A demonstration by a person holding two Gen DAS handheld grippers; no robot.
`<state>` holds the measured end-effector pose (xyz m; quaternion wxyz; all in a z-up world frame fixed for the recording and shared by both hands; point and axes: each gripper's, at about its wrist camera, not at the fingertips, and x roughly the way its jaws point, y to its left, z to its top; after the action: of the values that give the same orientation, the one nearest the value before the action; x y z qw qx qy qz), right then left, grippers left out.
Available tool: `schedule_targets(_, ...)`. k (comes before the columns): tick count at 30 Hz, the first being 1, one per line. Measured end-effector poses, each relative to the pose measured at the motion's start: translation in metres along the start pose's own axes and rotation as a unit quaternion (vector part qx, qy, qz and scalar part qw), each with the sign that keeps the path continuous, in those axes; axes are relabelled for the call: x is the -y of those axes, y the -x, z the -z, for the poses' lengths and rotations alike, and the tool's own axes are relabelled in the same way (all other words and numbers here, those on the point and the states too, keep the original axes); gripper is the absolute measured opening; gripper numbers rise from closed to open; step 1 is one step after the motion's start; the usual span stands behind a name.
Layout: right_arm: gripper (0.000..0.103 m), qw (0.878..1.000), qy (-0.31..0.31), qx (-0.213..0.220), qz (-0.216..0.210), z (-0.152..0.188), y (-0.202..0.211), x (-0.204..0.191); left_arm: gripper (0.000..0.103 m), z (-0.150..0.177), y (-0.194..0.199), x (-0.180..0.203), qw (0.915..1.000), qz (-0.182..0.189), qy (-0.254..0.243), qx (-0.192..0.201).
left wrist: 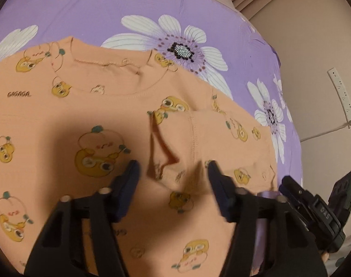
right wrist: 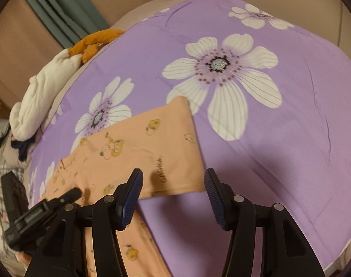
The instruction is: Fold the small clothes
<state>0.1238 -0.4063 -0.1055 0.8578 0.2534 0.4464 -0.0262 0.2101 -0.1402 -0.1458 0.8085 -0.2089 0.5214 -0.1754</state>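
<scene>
**Peach shirt on the bed: sleeve folded in, both jaws clear of cloth**

Shirt (left wrist: 87,120) lies flat on the purple flowered bedsheet (left wrist: 106,11), neckline toward the far side. One sleeve (left wrist: 198,138) is turned inward over the body; its cuff edge sits in a puckered ridge near the middle.

My left hand-held gripper (left wrist: 173,166) hovers over that sleeve, jaws partly open. No cloth is pinched between them as far as I can see. My right hand-held gripper (right wrist: 173,177) is about half open and empty, above the shirt's edge (right wrist: 175,189) where it meets bare sheet.

Risks, as I judge them:
- The fabric is thin and soft. Closing on the puckered cuff may catch both the sleeve and the body layer beneath, dragging the whole shirt.
- A shallow pinch may slip and let the fold fall open.
- The two grippers are near each other; a crossing move may make them collide.

Not readable:
- Fingertips in the left view are motion-blurred, so contact with cloth is uncertain.
- The shirt's near hem is hidden behind the gripper bodies.
- The other sleeve runs out of frame.
- A pile of other clothes (right wrist: 43,97) sits at the bed's edge; I cannot identify the individual items.
</scene>
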Motion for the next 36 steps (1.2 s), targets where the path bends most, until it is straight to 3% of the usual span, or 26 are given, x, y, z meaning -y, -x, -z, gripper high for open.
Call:
schedule_targets(2,0.055,1.0,-0.005,-0.002,0.0,0.001,-0.002,0.005,0.015,0.0,-0.008,0.004,0.9997,0.014,-0.016,-0.01)
schedule_targets(6,0.055,1.0,-0.013,-0.009,-0.002,0.003,-0.004,0.01,0.009,0.003,-0.007,0.011,0.9996,-0.001,-0.028,0.009)
schedule_targets(11,0.055,1.0,-0.016,-0.013,0.003,0.004,-0.005,0.014,0.007,-0.005,0.022,0.027,0.9983,0.005,-0.015,0.055)
schedule_targets(16,0.055,1.0,-0.015,-0.012,0.003,0.004,-0.003,0.013,0.007,-0.027,0.067,0.058,0.9943,0.023,-0.048,0.093)
schedule_targets(22,0.055,1.0,-0.006,-0.015,-0.001,0.003,-0.004,0.005,0.007,-0.04,0.094,0.068,0.9912,-0.006,-0.07,0.113)
schedule_targets(36,0.055,0.999,0.021,-0.04,-0.019,0.0,-0.002,-0.014,0.005,-0.064,0.161,0.052,0.9835,-0.042,-0.055,0.167)
